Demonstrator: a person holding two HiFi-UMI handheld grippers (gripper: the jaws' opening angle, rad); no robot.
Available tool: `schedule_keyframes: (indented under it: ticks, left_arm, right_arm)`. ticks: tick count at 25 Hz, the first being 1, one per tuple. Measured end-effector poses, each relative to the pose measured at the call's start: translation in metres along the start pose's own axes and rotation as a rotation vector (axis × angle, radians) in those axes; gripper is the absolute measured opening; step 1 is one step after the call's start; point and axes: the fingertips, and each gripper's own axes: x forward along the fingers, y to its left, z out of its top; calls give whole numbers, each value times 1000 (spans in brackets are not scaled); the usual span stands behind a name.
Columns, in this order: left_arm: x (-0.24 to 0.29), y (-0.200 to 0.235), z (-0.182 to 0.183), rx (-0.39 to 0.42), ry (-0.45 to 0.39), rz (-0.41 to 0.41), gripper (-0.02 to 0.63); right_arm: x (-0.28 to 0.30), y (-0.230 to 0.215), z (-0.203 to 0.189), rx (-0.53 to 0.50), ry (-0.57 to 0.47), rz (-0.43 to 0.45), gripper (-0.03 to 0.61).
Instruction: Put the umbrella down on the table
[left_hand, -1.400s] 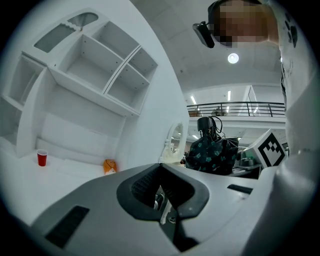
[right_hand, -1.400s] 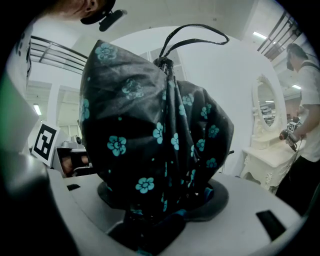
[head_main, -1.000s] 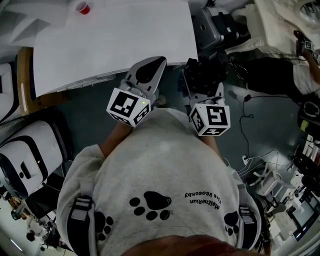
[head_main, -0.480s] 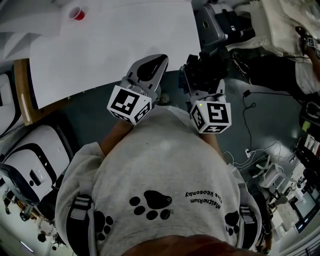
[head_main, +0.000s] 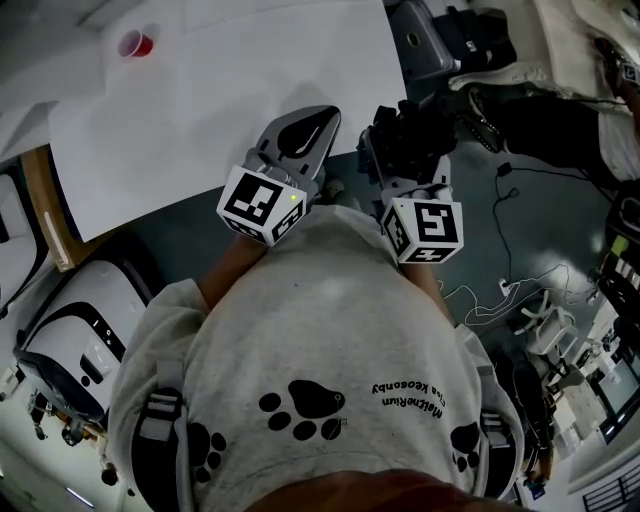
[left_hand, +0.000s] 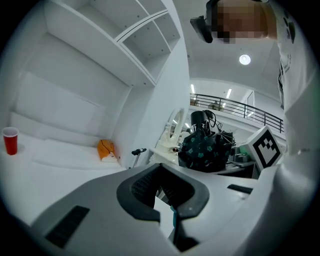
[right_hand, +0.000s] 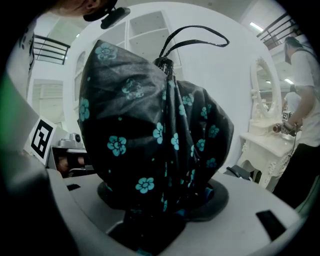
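A folded black umbrella (right_hand: 155, 135) with teal flowers fills the right gripper view, its strap looping up at the top. My right gripper (right_hand: 165, 202) is shut on its lower end. In the head view the umbrella (head_main: 410, 135) sits just off the right corner of the white table (head_main: 250, 70), beyond the right gripper (head_main: 405, 165). My left gripper (head_main: 305, 125) is shut and empty, its tips over the table's near edge. In the left gripper view the left gripper (left_hand: 162, 192) points across the table top (left_hand: 50, 165), with the umbrella (left_hand: 205, 147) to its right.
A red cup (head_main: 135, 44) stands at the table's far left, with an orange object (left_hand: 106, 150) further along. A wooden chair (head_main: 40, 200) and a white machine (head_main: 70, 310) are at left. Cables (head_main: 500, 290) lie on the floor at right. A person (right_hand: 302, 100) stands by a white dresser (right_hand: 265, 142).
Both grippers have moved forward toward the table, the umbrella going with the right one. The left gripper's tips now overlap the table edge. Neither gripper's jaws changed.
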Motion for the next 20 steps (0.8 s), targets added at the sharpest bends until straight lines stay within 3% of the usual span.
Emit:
schedule_keyframes:
  ticks: [9, 20]
  left_arm:
    - [46, 29, -23, -37, 79, -32, 15]
    - [60, 46, -48, -80, 126, -44, 16]
  right_arm:
    - [44, -27, -14, 31, 71, -17, 288]
    - [75, -33, -38, 49, 145, -3, 288]
